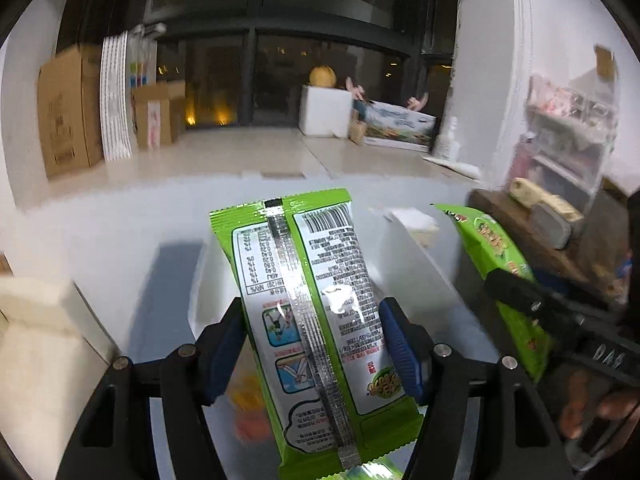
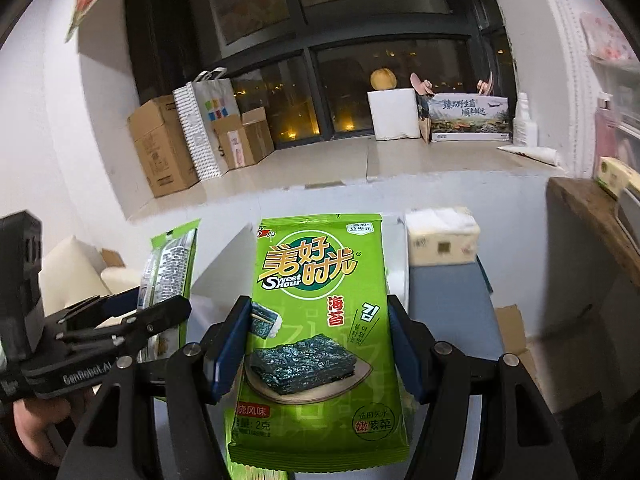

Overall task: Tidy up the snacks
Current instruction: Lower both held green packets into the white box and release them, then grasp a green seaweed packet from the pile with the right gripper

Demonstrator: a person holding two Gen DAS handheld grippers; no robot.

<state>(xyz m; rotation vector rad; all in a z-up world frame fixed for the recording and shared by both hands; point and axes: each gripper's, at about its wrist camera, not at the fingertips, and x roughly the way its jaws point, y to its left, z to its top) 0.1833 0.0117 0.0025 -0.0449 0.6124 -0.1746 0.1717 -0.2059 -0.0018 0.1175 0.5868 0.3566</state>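
Observation:
My left gripper is shut on a green seaweed snack packet, its printed back side toward the camera, held upright above a white box. My right gripper is shut on a second green seaweed packet, front side toward the camera, also held upright. Each gripper shows in the other's view: the right one with its packet at the right of the left wrist view, the left one with its packet at the left of the right wrist view.
A tissue pack sits behind the white box. A wooden shelf with small items stands at right. Cardboard boxes, a paper bag and a printed box line the window ledge. A cream cushion is at left.

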